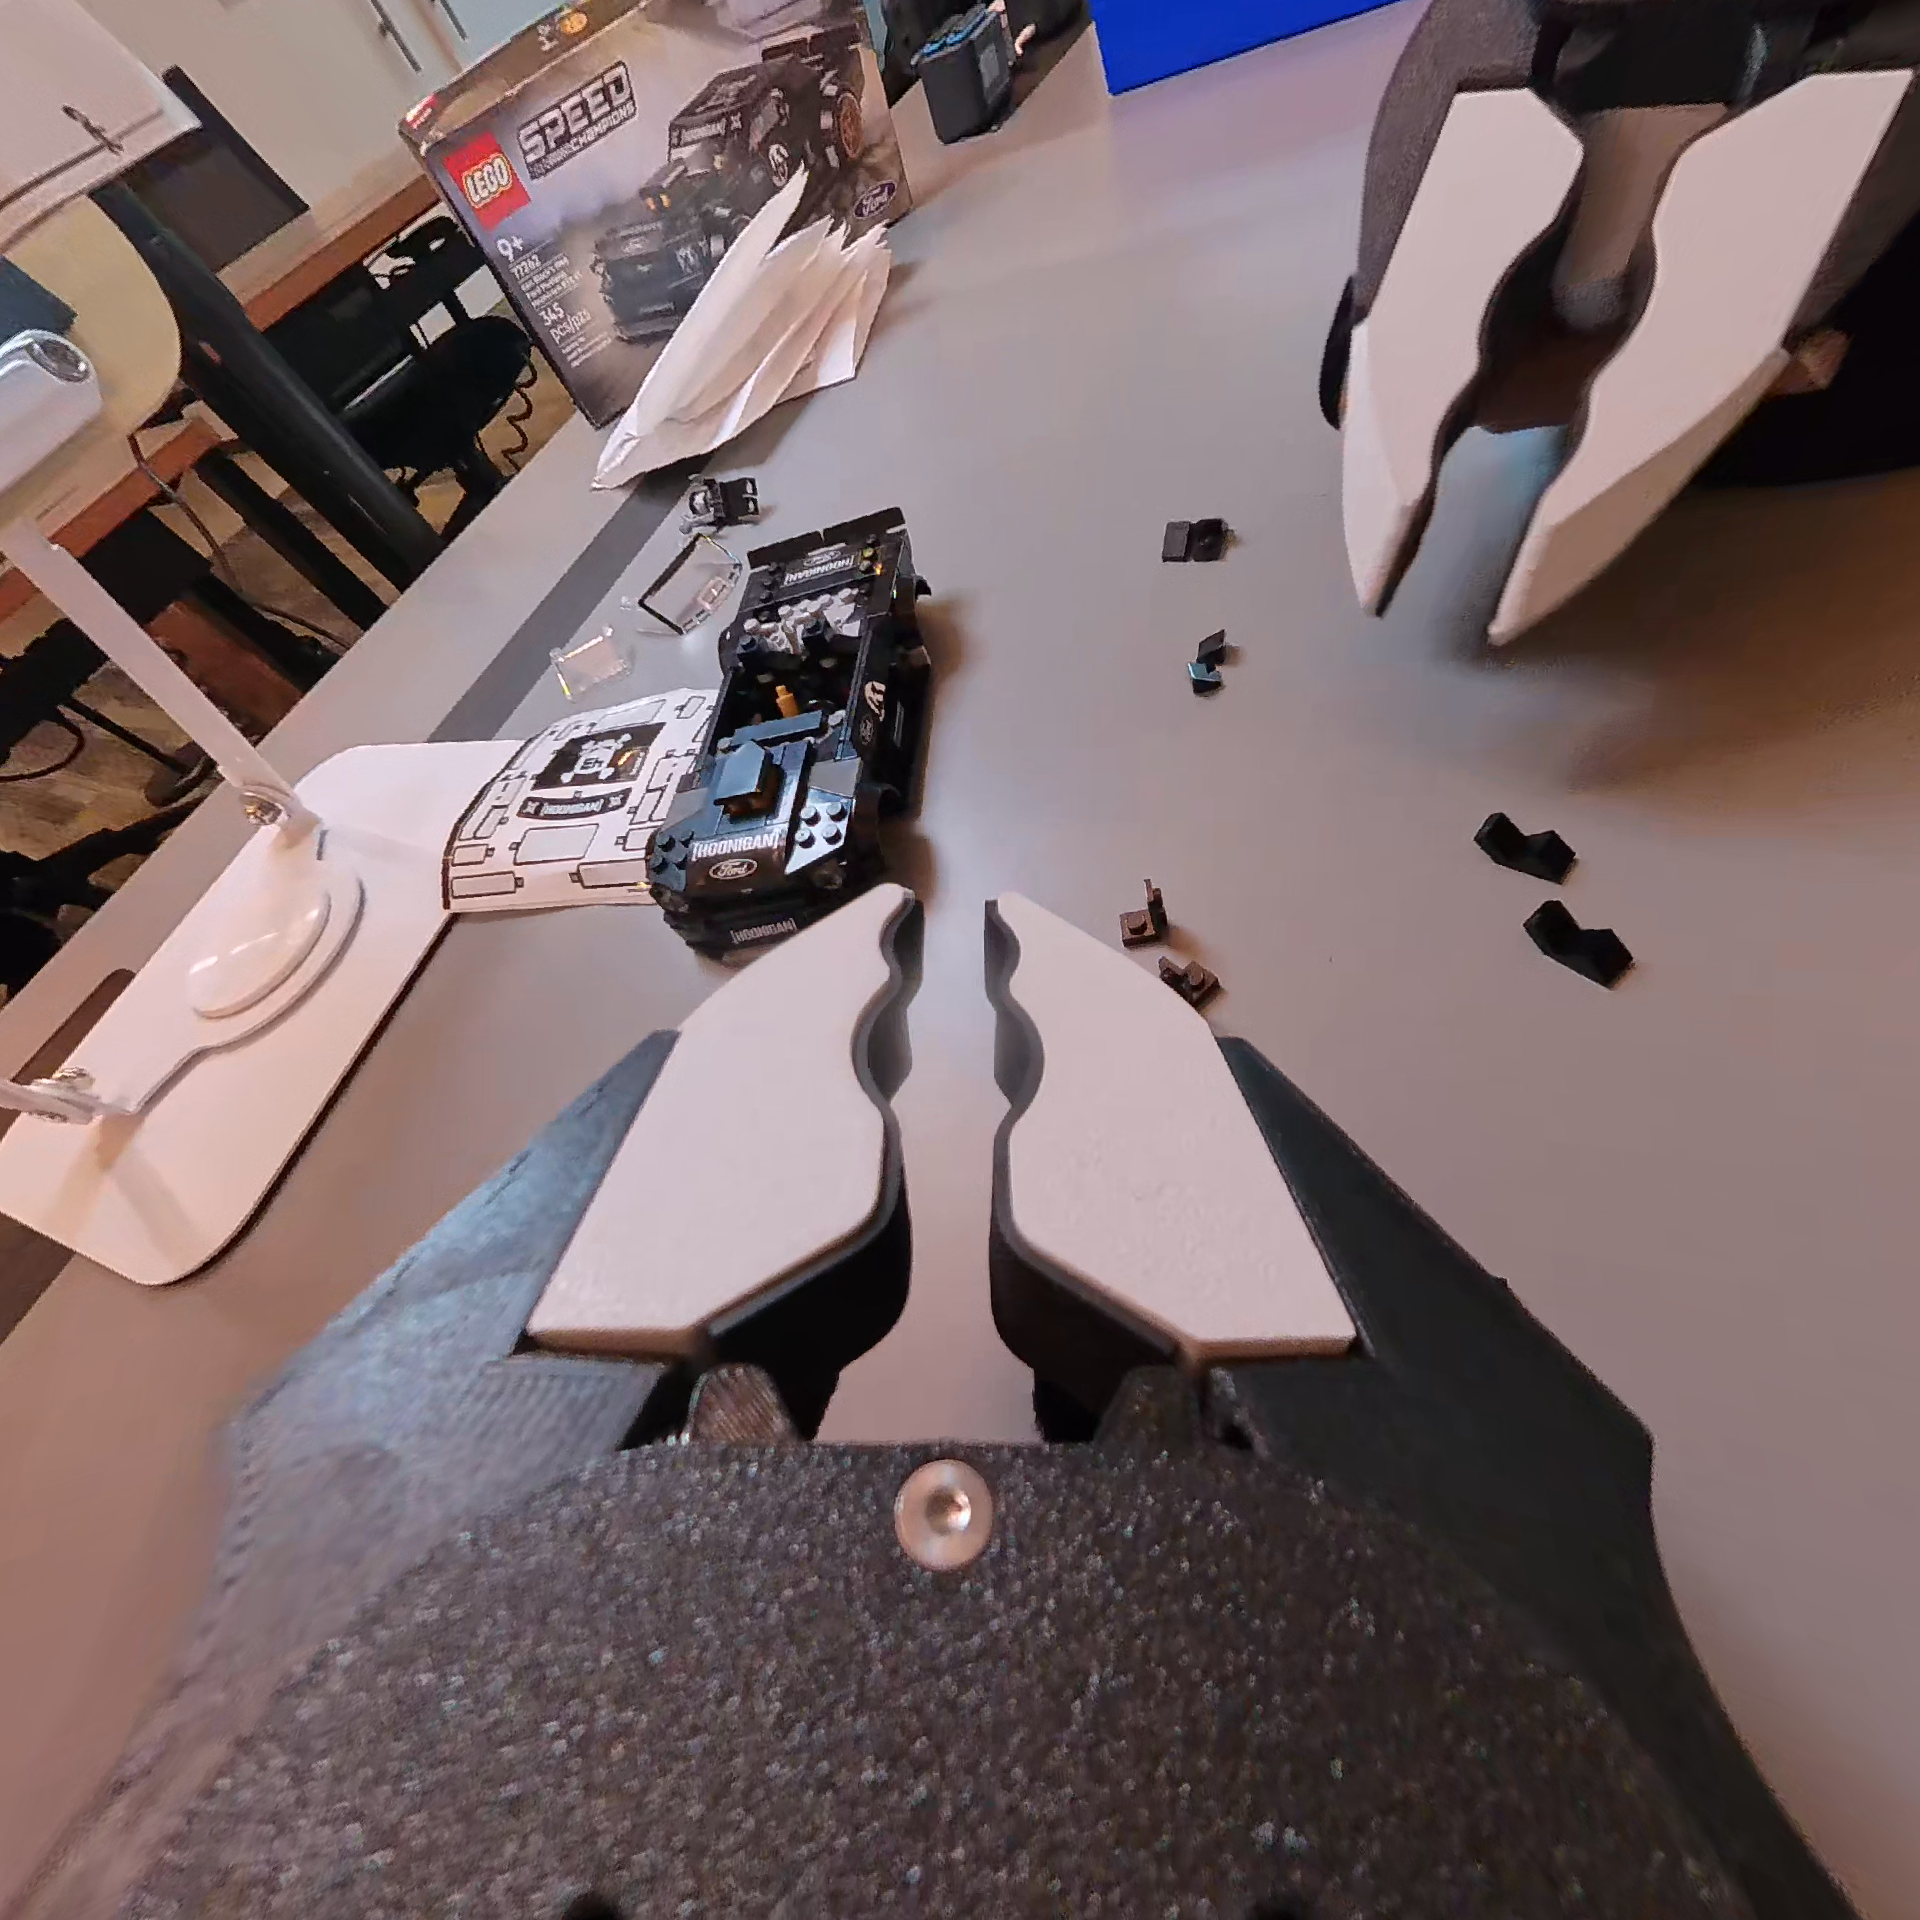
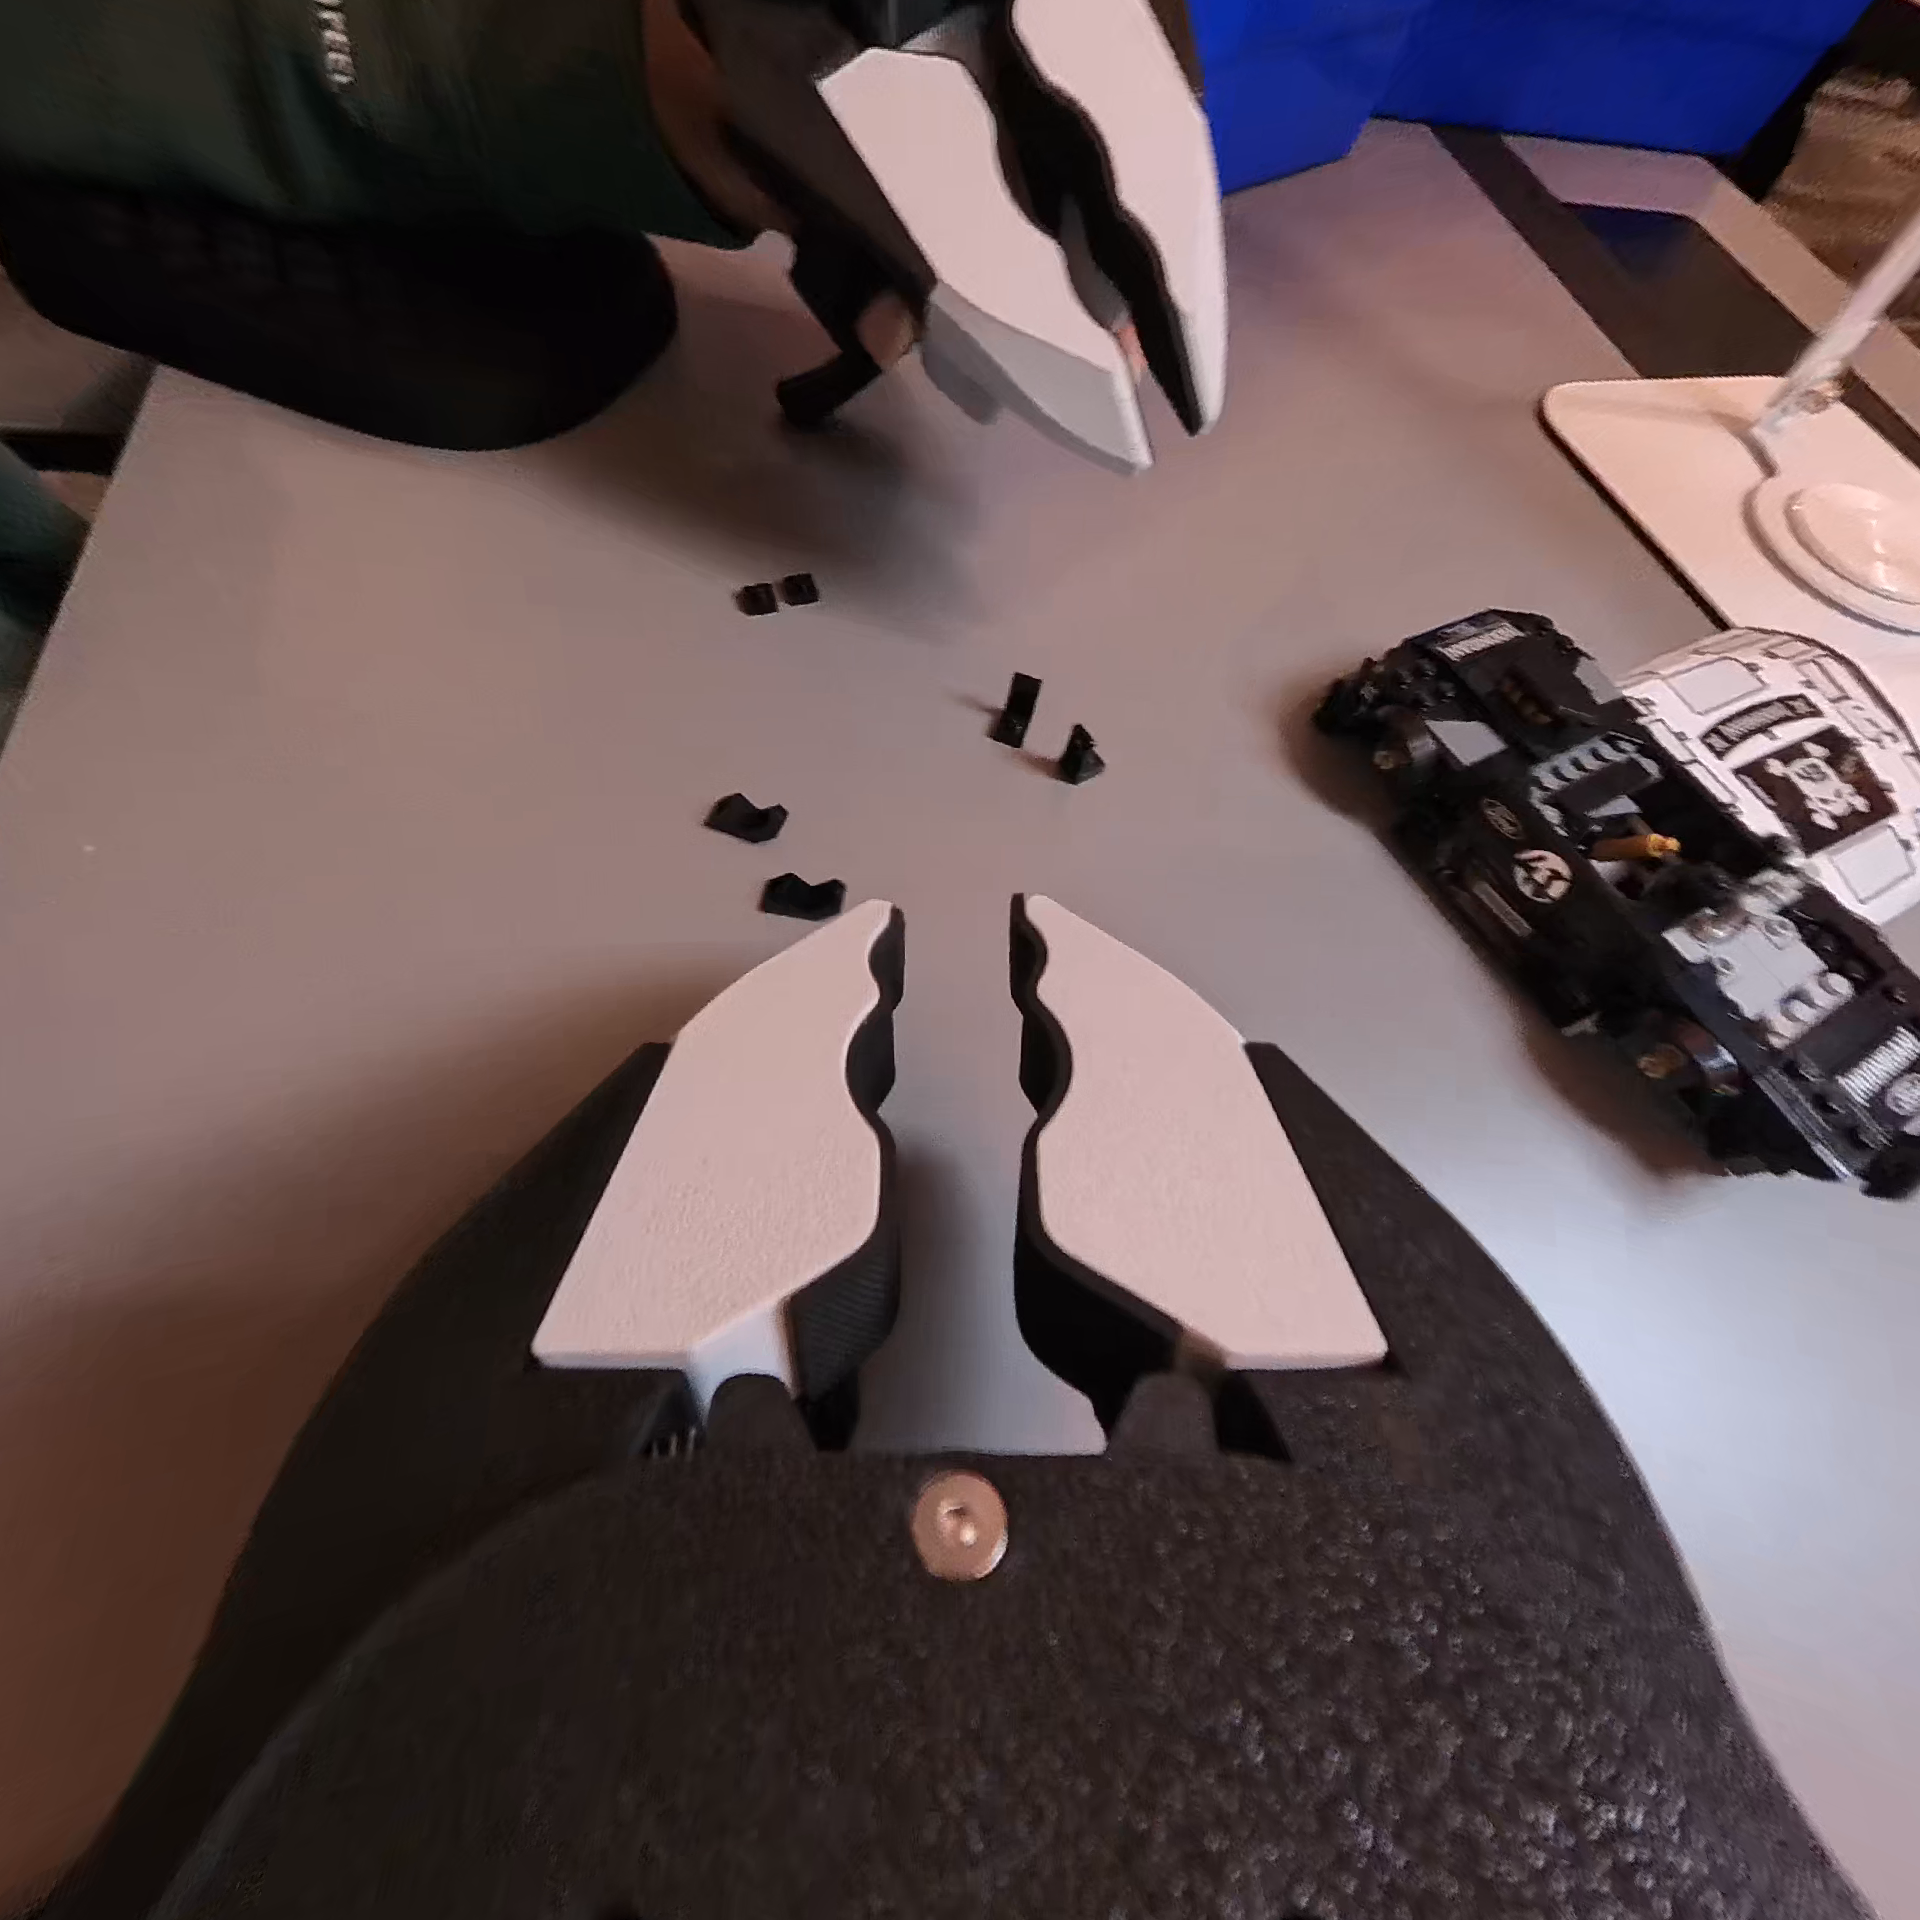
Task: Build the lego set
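Left gripper (image 1: 951,914) was spread a little and empty, low over the table (image 1: 1247,1195), its tips just beside the nose of the part-built car (image 1: 800,727). Right gripper (image 2: 956,914) was likewise spread and empty, above loose black pieces (image 2: 795,894). Sticker sheet (image 1: 582,800) lay touching the car. Judgement: the step was fetching a piece; best approached square, jaws straddling one brick only, neighbours undisturbed, while the left steadies the car.

The car (image 1: 800,727) is black with grey parts and white markings, the sticker sheet (image 1: 582,800) is white with black outlines, the loose pieces (image 1: 1522,847) are black, and the table (image 1: 1247,1039) is plain grey.
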